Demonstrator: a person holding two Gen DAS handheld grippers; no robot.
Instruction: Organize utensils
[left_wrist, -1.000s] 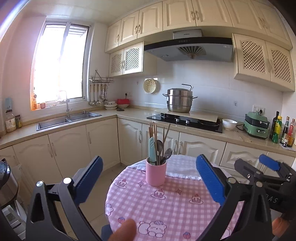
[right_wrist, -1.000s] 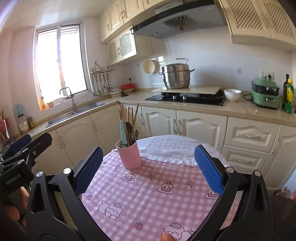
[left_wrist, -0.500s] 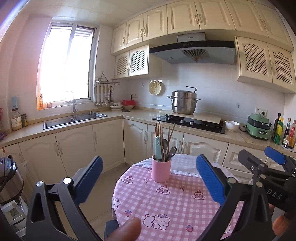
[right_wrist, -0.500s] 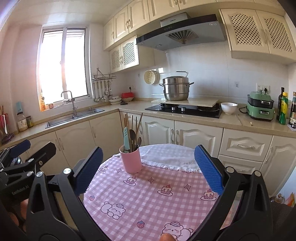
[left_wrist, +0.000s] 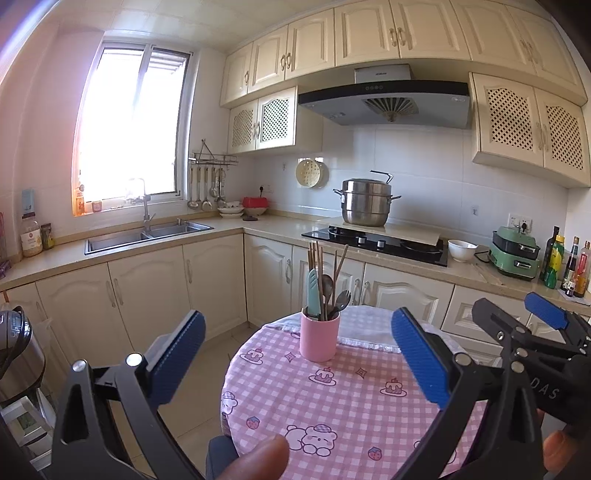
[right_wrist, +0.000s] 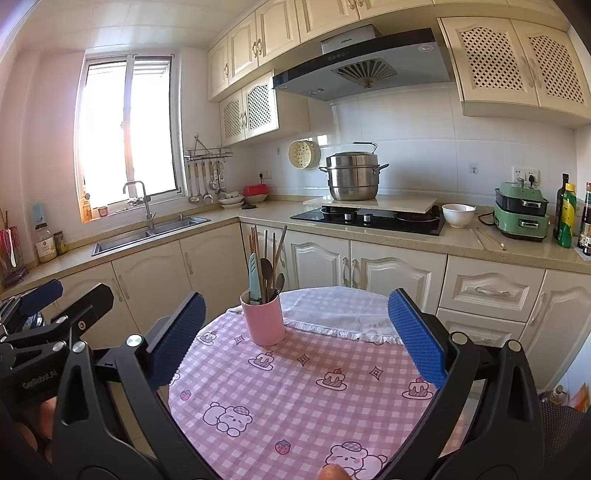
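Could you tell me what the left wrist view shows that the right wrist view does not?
Only the left wrist view shows the steel appliance on the floor at far left, and the right gripper from the side. Only the right wrist view shows the red utensils at the counter's left end, and the left gripper. Both share the pink cup of chopsticks and spoons on the checked tablecloth, the steamer pot, and open jaws holding nothing.

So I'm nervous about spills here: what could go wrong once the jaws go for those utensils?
The pink cup is narrow, with chopsticks and spoons standing well above its rim; a sideways pull could tip it. The utensils are bunched, so the open right gripper may catch several.
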